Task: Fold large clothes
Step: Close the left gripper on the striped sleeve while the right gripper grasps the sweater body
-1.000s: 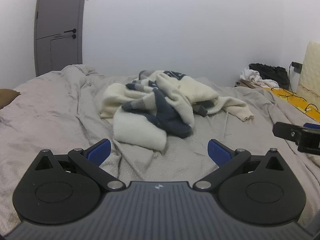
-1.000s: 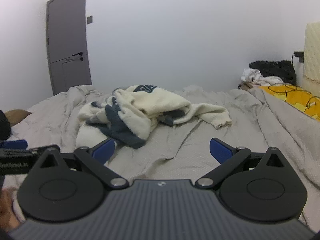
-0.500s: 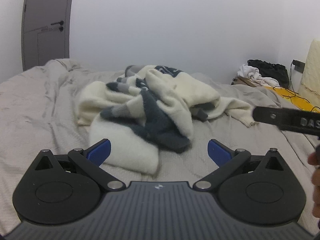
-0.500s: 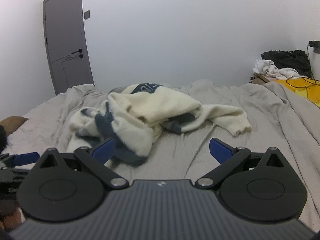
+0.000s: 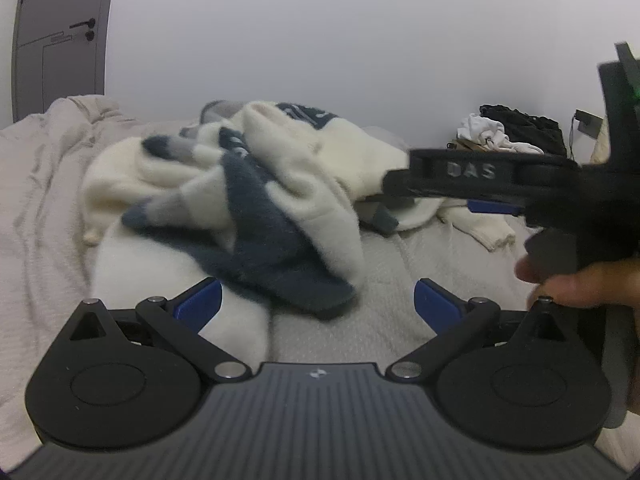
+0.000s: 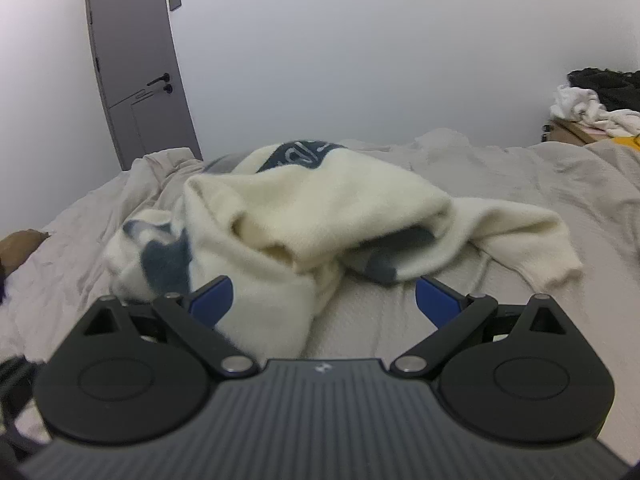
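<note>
Sweater crumpled in heap on bed, unfolded. Your left gripper: jaws wide apart, nothing held, just before heap. Your right gripper: same, jaws wide, empty, over sweater edge.

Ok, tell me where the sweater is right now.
The cream and navy sweater lies crumpled mid-bed on the grey sheet, ahead of both open grippers, left and right.

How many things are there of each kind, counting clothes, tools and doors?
Cream and navy fuzzy knit sweater: 1
Heaps of black and white clothes by the wall: 1
Blue-tipped black tools, left tool, right tool: 2
Grey door: 1
Total: 5
</note>
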Demonstrator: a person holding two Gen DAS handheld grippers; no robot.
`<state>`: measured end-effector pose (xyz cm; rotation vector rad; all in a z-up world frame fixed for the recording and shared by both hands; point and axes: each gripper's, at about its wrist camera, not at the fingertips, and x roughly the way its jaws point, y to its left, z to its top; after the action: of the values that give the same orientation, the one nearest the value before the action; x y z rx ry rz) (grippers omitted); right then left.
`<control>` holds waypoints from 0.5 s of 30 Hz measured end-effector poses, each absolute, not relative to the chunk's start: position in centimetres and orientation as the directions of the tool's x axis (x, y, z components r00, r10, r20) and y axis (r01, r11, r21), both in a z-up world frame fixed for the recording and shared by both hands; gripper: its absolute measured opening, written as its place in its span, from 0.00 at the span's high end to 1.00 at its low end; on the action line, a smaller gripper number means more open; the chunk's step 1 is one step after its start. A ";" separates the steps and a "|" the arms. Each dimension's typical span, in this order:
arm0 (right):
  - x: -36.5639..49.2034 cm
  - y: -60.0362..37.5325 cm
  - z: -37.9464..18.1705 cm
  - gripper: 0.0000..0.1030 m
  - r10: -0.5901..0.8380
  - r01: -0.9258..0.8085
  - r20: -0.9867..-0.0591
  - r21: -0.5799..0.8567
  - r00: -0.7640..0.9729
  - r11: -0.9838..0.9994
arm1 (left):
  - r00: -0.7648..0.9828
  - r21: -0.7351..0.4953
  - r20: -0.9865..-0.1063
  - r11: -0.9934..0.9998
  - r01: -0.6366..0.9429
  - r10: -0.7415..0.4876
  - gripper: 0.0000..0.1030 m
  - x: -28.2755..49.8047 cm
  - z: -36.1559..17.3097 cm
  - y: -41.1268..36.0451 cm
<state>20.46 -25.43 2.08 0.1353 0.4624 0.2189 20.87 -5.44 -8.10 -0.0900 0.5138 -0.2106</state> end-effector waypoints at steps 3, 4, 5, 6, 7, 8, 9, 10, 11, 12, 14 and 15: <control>22.6 -25.2 1.3 0.07 0.255 -0.196 -0.436 0.176 0.863 0.965 | 0.846 -0.157 -0.482 0.972 0.173 -0.228 0.02 22.6 -9.0 -5.7; 23.2 -25.2 0.9 0.07 0.267 -0.204 -0.440 0.186 0.857 0.961 | 0.846 -0.172 -0.481 0.971 0.168 -0.231 0.04 23.3 -9.4 -5.7; 23.9 -25.1 0.5 0.14 0.282 -0.213 -0.442 0.200 0.851 0.957 | 0.843 -0.193 -0.481 0.967 0.165 -0.240 0.07 23.9 -9.8 -5.6; 24.6 -25.1 0.1 0.25 0.296 -0.223 -0.449 0.210 0.843 0.952 | 0.840 -0.208 -0.482 0.964 0.166 -0.248 0.08 24.4 -10.1 -5.6; 25.2 -25.0 -0.2 0.28 0.308 -0.231 -0.454 0.219 0.836 0.948 | 0.839 -0.220 -0.481 0.961 0.166 -0.255 0.10 25.0 -10.6 -5.4; 25.8 -25.0 -0.6 0.31 0.320 -0.238 -0.453 0.229 0.832 0.944 | 0.841 -0.224 -0.477 0.961 0.165 -0.255 0.14 25.4 -11.0 -5.3; 26.6 -24.9 -1.0 0.32 0.330 -0.243 -0.451 0.240 0.829 0.940 | 0.840 -0.226 -0.479 0.960 0.164 -0.256 0.15 25.8 -11.4 -5.2; 27.2 -24.7 -1.4 0.32 0.333 -0.245 -0.450 0.245 0.828 0.938 | 0.833 -0.238 -0.486 0.957 0.164 -0.264 0.19 26.3 -11.8 -5.0; 28.0 -24.6 -1.7 0.34 0.340 -0.248 -0.451 0.253 0.825 0.935 | 0.827 -0.257 -0.491 0.952 0.164 -0.275 0.21 26.7 -12.2 -4.9; 28.7 -24.5 -2.0 0.41 0.353 -0.255 -0.447 0.265 0.822 0.930 | 0.824 -0.268 -0.491 0.949 0.166 -0.283 0.22 26.9 -12.4 -4.9; 29.6 -24.4 -2.2 0.47 0.364 -0.259 -0.433 0.281 0.825 0.924 | 0.822 -0.281 -0.484 0.943 0.179 -0.300 0.22 27.4 -12.6 -5.1; 30.0 -24.3 -2.3 0.48 0.366 -0.258 -0.427 0.290 0.827 0.921 | 0.821 -0.287 -0.483 0.941 0.182 -0.306 0.22 27.6 -12.7 -5.2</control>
<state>29.96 -24.25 -2.28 0.2252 0.4961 0.3348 27.57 -5.20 -12.65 -0.2334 0.5503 -0.2617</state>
